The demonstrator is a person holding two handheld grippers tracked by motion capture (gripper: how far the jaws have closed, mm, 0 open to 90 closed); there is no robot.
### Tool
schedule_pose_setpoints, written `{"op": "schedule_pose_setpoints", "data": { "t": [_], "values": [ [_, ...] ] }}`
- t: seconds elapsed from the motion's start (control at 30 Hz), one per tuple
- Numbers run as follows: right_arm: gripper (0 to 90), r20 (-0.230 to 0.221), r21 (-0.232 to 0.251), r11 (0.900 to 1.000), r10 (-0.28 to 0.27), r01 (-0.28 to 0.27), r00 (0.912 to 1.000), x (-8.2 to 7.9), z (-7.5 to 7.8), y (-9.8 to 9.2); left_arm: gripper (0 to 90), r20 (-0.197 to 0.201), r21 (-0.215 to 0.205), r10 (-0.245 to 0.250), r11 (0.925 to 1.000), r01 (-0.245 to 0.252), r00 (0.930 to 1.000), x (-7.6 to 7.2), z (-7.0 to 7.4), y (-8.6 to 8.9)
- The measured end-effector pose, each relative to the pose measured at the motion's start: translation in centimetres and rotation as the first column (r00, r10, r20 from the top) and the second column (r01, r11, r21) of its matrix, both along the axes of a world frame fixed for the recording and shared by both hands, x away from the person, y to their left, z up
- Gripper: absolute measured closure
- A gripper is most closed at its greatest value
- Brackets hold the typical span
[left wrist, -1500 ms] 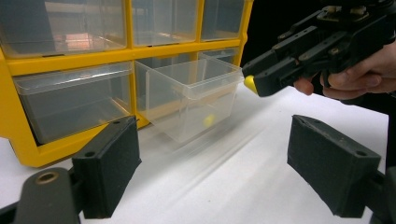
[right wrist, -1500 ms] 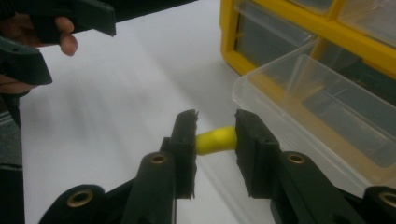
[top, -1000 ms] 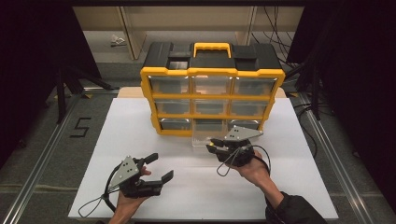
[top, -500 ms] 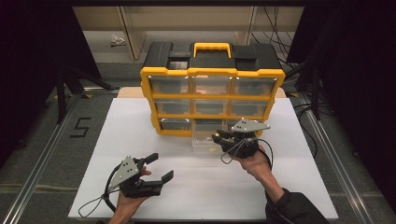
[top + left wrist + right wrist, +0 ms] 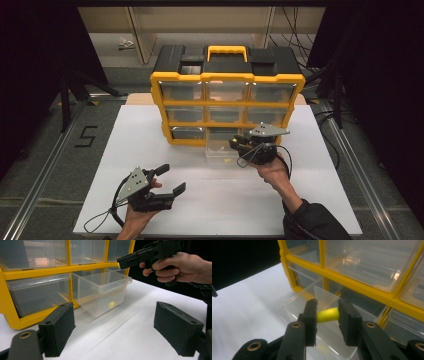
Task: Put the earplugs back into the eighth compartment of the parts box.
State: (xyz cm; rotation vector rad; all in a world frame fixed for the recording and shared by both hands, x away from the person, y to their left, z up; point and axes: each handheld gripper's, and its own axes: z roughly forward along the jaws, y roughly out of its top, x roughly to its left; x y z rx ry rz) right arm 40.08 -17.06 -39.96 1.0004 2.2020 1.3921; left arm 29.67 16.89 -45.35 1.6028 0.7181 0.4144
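Above the pulled-out clear drawer (image 5: 312, 322) at the organizer's (image 5: 227, 80) bottom row, toward the table's (image 5: 100, 165) far edge, the right gripper (image 5: 327, 315) clamps a yellow foam earplug (image 5: 327, 314) endwise. Releasing off-centre could bounce it off the drawer's rim onto the table. The left gripper (image 5: 113, 327) rests spread wide and empty near the front edge.

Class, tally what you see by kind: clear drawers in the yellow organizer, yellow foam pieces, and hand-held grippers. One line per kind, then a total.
Clear drawers: 9, eight shut in the yellow organizer, one pulled-out drawer
Yellow foam pieces: 2, yellow foam cylinder in the right gripper, small yellow piece in that drawer
Grippers: 2, with the left gripper
Total: 13
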Motion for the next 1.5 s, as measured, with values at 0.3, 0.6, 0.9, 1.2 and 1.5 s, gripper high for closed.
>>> {"op": "schedule_pose_setpoints", "data": {
  "t": [0.3,0.6,0.9,1.2,1.5],
  "values": [
    [68.3,-0.016,-0.008,1.0,-0.004,0.003,0.9999,0.5,-0.4,0.1,16.6,0.0,0.0,0.0,1.0,0.0,1.0,0.0,0.0,0.0],
    [57.0,-0.038,0.005,1.0,-0.004,0.005,0.9993,0.9,-0.6,0.1,16.5,-0.001,0.0,0.0,1.0,0.0,1.0,0.0,0.0,0.0],
    [50.2,-0.03,0.029,1.0,0.002,-0.001,0.9995,0.4,0.2,-0.2,16.6,-0.002,-0.003,-0.001,1.0,0.001,1.0,0.0,0.0,0.1],
    [45.5,-0.007,0.052,0.998,0.033,-0.033,0.9994,-0.9,1.1,-0.1,16.6,-0.002,-0.006,-0.001,1.0,0.001,1.0,0.0,0.0,0.1],
    [42.9,0.015,0.089,0.995,0.051,-0.052,0.9986,-1.9,1.3,0.3,16.5,-0.004,-0.014,-0.001,0.9999,0.001,1.0,0.0,0.1,0.1]
  ]
}}
